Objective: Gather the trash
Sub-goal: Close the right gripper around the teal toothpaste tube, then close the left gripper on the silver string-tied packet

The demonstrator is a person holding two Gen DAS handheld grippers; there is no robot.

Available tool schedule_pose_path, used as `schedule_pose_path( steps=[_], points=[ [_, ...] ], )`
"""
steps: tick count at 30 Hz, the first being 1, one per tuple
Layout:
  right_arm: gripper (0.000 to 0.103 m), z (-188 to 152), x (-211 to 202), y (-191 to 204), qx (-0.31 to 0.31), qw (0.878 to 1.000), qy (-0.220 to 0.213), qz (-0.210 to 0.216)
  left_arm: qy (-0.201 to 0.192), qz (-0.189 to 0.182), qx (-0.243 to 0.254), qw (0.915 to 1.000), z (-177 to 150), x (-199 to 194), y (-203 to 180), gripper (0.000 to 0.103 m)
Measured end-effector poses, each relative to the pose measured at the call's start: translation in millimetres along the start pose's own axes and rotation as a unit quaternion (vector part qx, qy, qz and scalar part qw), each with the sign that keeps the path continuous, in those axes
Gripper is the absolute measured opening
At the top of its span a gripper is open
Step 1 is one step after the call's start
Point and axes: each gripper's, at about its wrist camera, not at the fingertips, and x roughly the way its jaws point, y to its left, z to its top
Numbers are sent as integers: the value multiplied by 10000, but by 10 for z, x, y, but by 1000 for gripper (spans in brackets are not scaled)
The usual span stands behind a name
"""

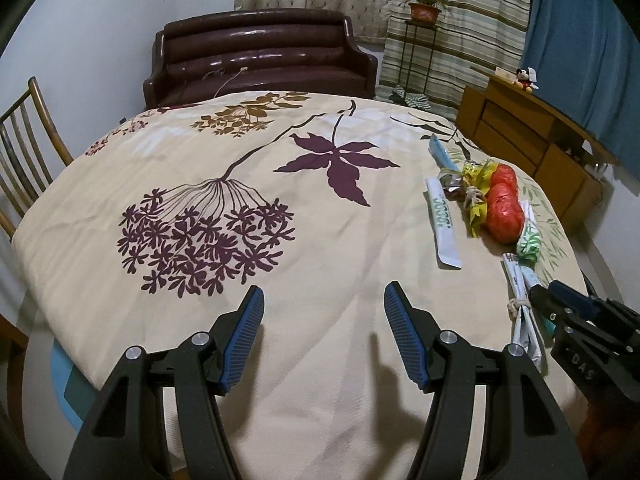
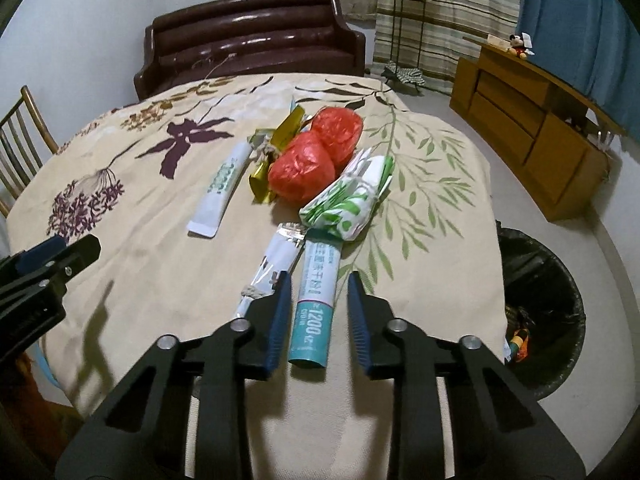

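My right claw (image 2: 319,278) is tipped down over the near right part of the table (image 2: 160,280). Its jaws stand a moderate way apart on either side of the teal packet (image 2: 314,304), and a sliver of cloth shows on each side, so I read nothing as gripped yet. The packet lies lengthwise between the pads, with its near end toward me and its far end tucked under the green-leaf wrapper (image 2: 352,200). A white sachet (image 2: 272,268) tied with string lies just left of it, touching or nearly touching my left pad.

To do this step well, I'd centre the packet between the pads and go low enough to catch its body, not its top face. I'd keep the left pad clear of the sachet so only one piece comes up. Then I'd close firmly, because the packet looks slick and flat and could squirt out. I'd lift it toward me so it slides from under the wrapper without dragging the red bags (image 2: 304,168) beyond.

The bin (image 2: 540,300) stands on the floor just off the table's right edge, so the carry is short.

My left claw (image 1: 324,288) hangs wide and empty over bare cloth on the left, well apart from the pile. I'd leave it there, out of the way.
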Motion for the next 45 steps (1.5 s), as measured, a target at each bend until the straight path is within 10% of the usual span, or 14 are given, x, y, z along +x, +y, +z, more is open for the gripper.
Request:
schedule_pose_path(
  steps=[45],
  points=[
    [16, -333, -400, -720, 500, 9982, -217, -251, 176, -739, 928, 9928, -187, -4, -1216, 61]
  ],
)
